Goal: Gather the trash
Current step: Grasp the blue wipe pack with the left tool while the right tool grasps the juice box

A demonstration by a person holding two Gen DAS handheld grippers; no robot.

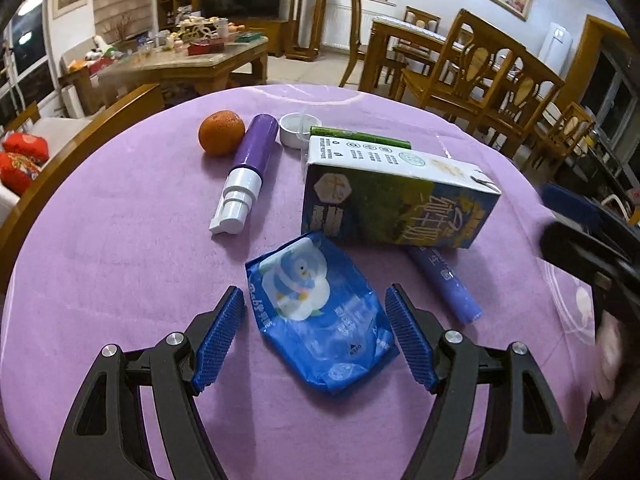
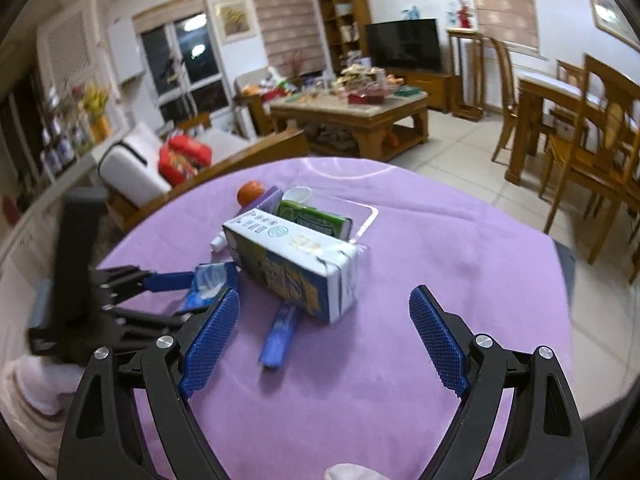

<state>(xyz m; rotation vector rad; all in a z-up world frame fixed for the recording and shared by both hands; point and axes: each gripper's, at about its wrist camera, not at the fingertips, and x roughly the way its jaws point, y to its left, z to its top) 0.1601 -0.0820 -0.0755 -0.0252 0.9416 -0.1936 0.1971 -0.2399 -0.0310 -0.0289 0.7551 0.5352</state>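
The blue wrapper (image 1: pixel 320 320) is being straddled by the released left claw (image 1: pixel 316 334), pads apart from it. Just beyond the wrapper, a milk carton (image 1: pixel 392 196) is lying; the right claw (image 2: pixel 324 336) is being held released nearby.

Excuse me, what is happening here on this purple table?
A person holds a two-finger tool in each hand and is collecting trash from the table. The left tool is open around a blue wrapper, its pads not pressing it yet. The right tool is open and empty, pointing toward the milk carton lying on its side. An orange, a purple bottle and a white cap lie further back.
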